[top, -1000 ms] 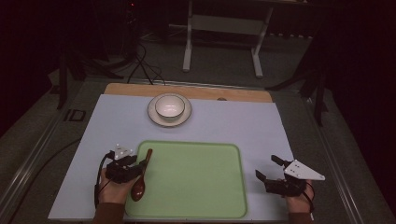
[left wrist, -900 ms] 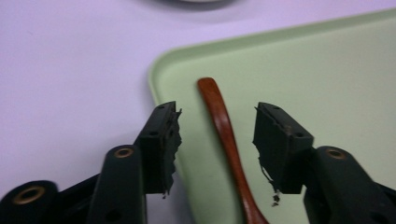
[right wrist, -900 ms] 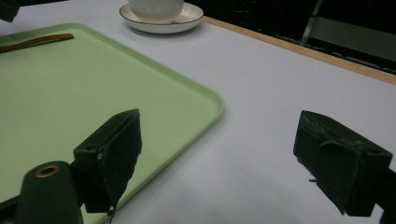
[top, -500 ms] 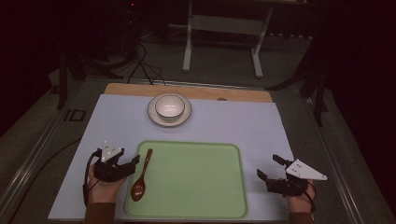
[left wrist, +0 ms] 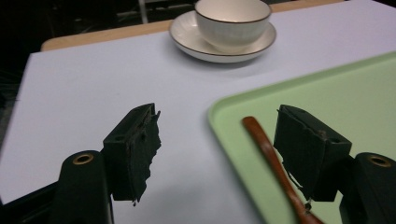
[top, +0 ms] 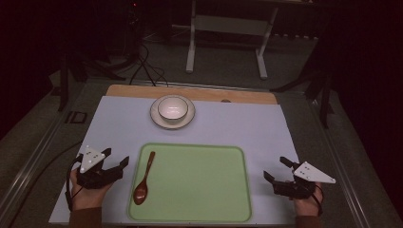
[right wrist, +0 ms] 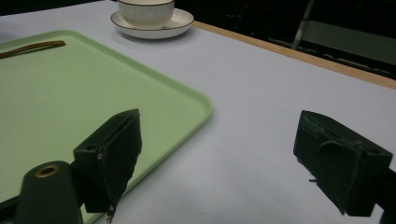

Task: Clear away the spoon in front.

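Your table [top: 119, 128] is covered by a pale lavender-white sheet, with a strip of bare wood showing along its far edge, toward the top of the frame. At lower centre you have a light green tray [top: 199, 183] lying flat on the sheet. At upper centre, well apart from the tray, a cream saucer [top: 159, 118] sits directly on the sheet.

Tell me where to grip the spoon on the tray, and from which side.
Grip the spoon mid-handle, coming from above with the left gripper, jaws across the handle. The slim handle lies flat along the tray's left edge, bowl end toward the person; the left gripper is open right beside it.
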